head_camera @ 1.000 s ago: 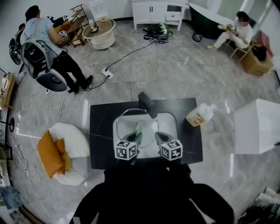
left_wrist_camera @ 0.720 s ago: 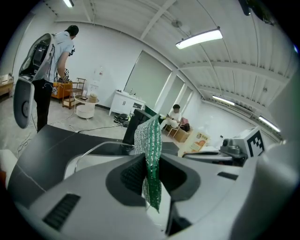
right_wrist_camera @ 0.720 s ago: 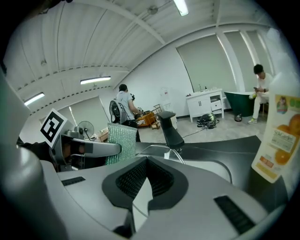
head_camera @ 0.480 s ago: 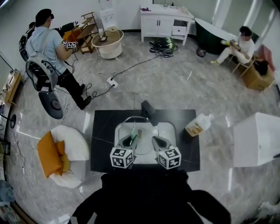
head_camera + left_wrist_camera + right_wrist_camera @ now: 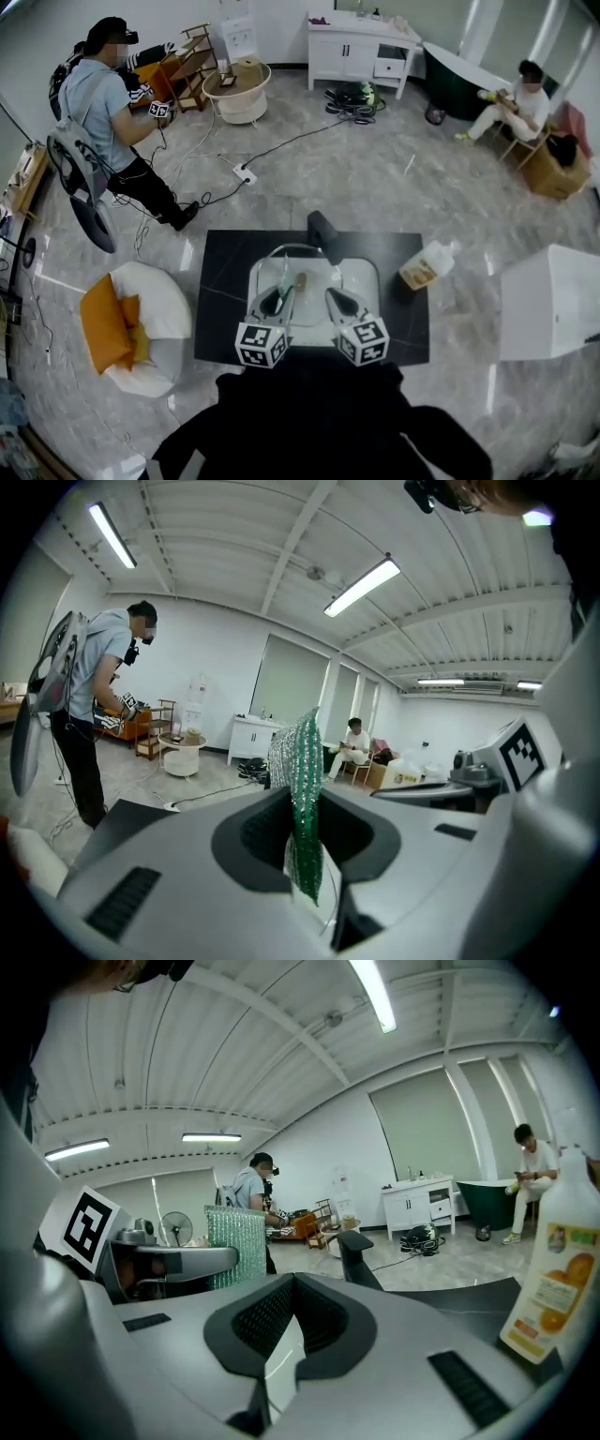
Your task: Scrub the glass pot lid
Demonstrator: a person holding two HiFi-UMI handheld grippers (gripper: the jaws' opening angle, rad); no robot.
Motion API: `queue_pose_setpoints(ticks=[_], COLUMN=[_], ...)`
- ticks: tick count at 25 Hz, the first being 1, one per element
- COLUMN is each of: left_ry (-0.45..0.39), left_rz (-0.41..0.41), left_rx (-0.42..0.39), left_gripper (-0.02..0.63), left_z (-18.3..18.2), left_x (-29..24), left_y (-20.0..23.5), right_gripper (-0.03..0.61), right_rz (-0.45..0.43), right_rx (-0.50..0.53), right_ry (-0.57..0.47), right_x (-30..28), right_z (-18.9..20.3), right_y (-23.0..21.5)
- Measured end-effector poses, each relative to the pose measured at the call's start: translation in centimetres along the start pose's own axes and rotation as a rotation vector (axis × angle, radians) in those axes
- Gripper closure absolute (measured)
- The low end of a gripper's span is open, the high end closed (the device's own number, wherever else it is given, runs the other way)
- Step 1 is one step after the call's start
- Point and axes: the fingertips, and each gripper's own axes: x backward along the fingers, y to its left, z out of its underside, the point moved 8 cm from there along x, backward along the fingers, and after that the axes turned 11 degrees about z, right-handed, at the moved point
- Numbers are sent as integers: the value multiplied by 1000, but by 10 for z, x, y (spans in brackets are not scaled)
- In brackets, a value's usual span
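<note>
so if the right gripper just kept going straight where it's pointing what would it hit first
Beyond the lid in its jaws, probably the tap, just ahead and slightly right of the right gripper's line. Depth is unclear; it might pass left of it.

Big open room with a glossy grey marble-look tile floor (image 5: 394,159). A white two-door cabinet (image 5: 361,45) sits at the back wall, with a dark green bathtub (image 5: 461,67) just beside it. There's a white armchair with orange cushions (image 5: 167,298) on the left, and long fluorescent tube lights (image 5: 361,585) overhead.
</note>
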Motion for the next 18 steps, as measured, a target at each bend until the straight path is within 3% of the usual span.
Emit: queue_pose_setpoints(ticks=[7,18], left_ry=[-24,-31], left_rz=[-23,-26], left_rx=[-65,-81], left_gripper=[551,551], left_z=[-5,-6], left_x=[7,16], left_y=[-3,-9], right_gripper=[575,574], right_rz=[8,3], right_rx=[-4,-32], right_ry=[-28,-67], right_x=[3,14], right_z=[0,-8], right_y=[1,6])
